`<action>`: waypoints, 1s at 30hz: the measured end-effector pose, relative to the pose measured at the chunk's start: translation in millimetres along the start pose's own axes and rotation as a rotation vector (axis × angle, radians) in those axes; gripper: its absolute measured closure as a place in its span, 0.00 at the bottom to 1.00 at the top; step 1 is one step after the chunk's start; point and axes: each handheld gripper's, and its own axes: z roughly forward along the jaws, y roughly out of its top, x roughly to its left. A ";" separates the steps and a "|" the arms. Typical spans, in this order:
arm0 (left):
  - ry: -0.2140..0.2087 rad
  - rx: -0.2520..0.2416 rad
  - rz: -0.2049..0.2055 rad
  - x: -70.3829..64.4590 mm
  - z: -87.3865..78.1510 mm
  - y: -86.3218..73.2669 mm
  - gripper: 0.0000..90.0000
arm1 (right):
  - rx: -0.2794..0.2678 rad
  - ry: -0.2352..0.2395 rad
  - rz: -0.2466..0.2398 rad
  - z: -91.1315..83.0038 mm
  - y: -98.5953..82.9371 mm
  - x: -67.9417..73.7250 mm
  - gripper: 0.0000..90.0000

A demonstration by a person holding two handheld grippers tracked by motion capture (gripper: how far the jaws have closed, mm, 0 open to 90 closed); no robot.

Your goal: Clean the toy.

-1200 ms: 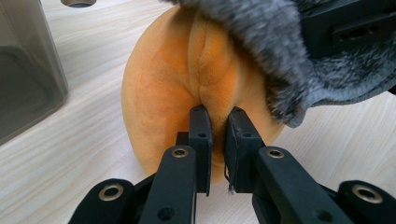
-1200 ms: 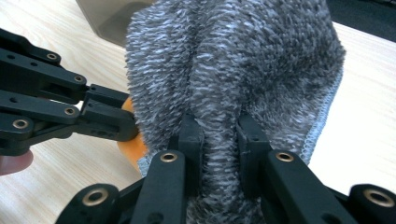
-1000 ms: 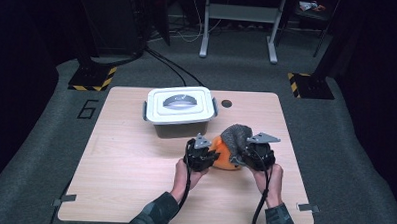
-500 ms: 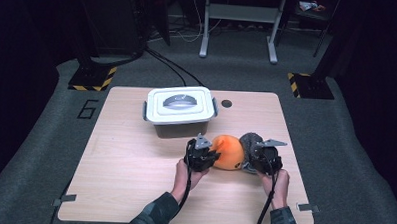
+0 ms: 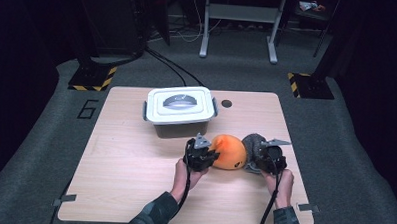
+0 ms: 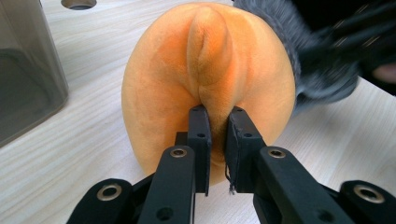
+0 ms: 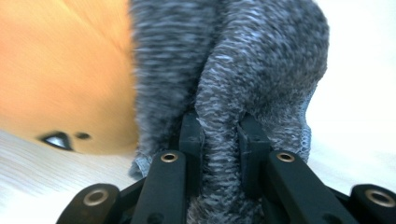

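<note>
High view, left to right: lidded plastic box (image 5: 180,110) far on table (image 5: 119,164); left gripper (image 5: 201,155) clamped on orange plush toy (image 5: 228,151), right gripper (image 5: 268,157) pinching its grey knitted cover (image 5: 251,144) near centre. Probably mid-strip; next, pull hands apart.

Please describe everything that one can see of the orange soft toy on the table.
The orange soft toy is a rounded plush ball of short, velvety fabric. It lies on the wooden table, in front of the lidded white box. A raised fold runs down its side, and the left gripper pinches this fold with its jaws closed. A small dark mark shows low on one side. The grey knitted cloth, clamped by the right gripper, presses against it.
</note>
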 end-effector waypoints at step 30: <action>0.022 -0.028 -0.055 12.2 -7.1 -11.8 0.55 | -0.088 0.057 -0.134 -6.8 25.3 39.1 0.85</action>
